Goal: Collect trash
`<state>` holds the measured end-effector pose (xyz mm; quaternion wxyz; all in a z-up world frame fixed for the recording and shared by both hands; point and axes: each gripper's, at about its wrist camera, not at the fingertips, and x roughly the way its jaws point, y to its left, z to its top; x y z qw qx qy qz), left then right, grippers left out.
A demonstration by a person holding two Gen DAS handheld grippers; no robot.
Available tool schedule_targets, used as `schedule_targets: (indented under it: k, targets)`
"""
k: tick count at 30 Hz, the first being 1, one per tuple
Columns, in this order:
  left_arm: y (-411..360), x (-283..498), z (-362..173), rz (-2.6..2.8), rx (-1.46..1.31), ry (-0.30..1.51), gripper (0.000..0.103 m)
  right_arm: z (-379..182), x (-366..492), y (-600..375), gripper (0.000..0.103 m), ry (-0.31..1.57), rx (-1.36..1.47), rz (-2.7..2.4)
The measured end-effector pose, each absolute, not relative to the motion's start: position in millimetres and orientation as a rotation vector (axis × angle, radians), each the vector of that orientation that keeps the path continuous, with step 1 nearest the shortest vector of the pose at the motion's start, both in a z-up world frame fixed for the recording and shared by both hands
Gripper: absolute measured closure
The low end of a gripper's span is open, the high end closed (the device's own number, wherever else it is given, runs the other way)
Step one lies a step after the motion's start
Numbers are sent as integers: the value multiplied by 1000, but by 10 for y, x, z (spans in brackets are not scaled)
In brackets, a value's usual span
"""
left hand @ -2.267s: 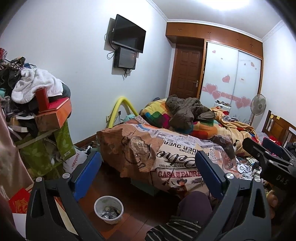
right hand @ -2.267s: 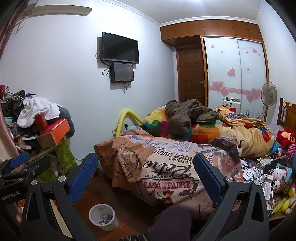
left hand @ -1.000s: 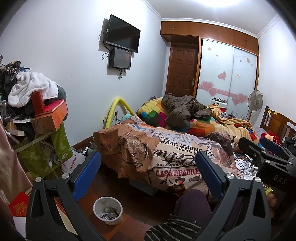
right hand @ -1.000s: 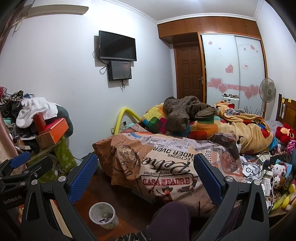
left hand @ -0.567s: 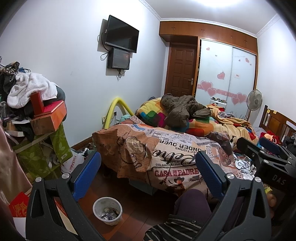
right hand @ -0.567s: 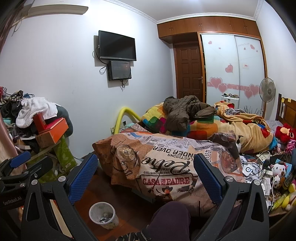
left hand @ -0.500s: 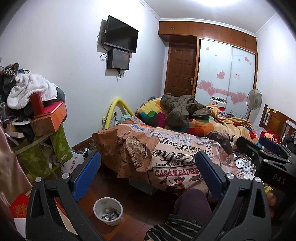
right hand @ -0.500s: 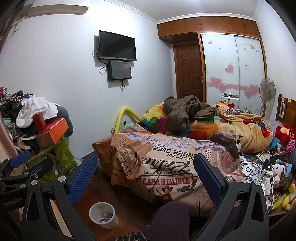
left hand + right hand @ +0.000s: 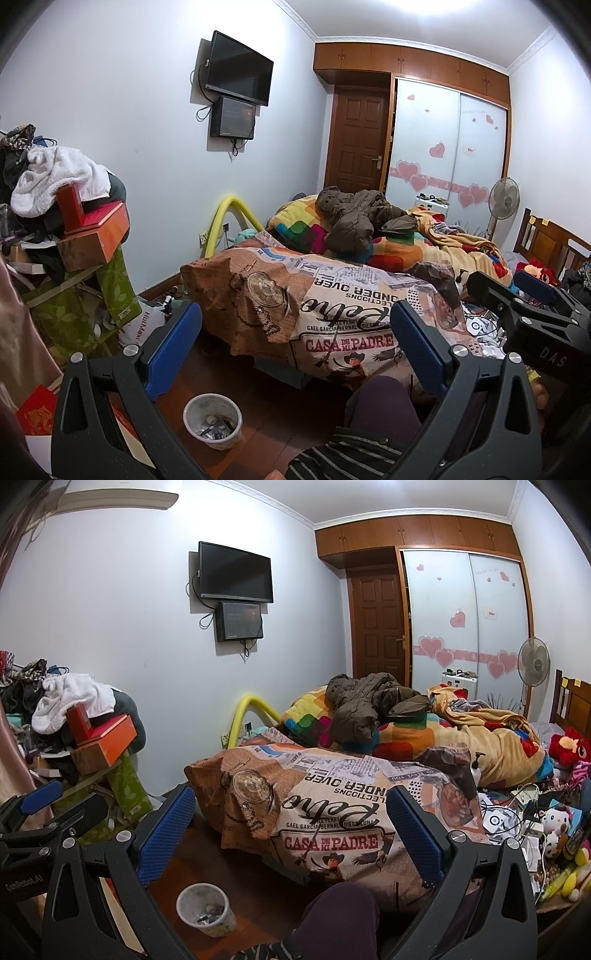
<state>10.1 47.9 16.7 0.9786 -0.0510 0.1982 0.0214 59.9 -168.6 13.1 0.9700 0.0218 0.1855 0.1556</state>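
I'm holding both hand-held grippers level, jaws spread wide, nothing in either: left hand-held gripper, right hand-held gripper. My knee is sitting low in frame. Trash bin is standing on the wood floor just ahead, some scraps already inside. Since a couple of seconds ago the view is only drifting slightly, so no pick started yet. Beyond it the bed is taking up mid-room; loose clutter at its right edge is looking like the likeliest trash source. TV on the far wall.
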Motion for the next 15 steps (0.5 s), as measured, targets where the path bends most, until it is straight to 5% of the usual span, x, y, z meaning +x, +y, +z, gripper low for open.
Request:
schedule_targets:
  k: [15]
  targets:
    - [488, 114, 129, 26, -100, 407, 1, 139, 682, -1722, 0, 394, 47, 321]
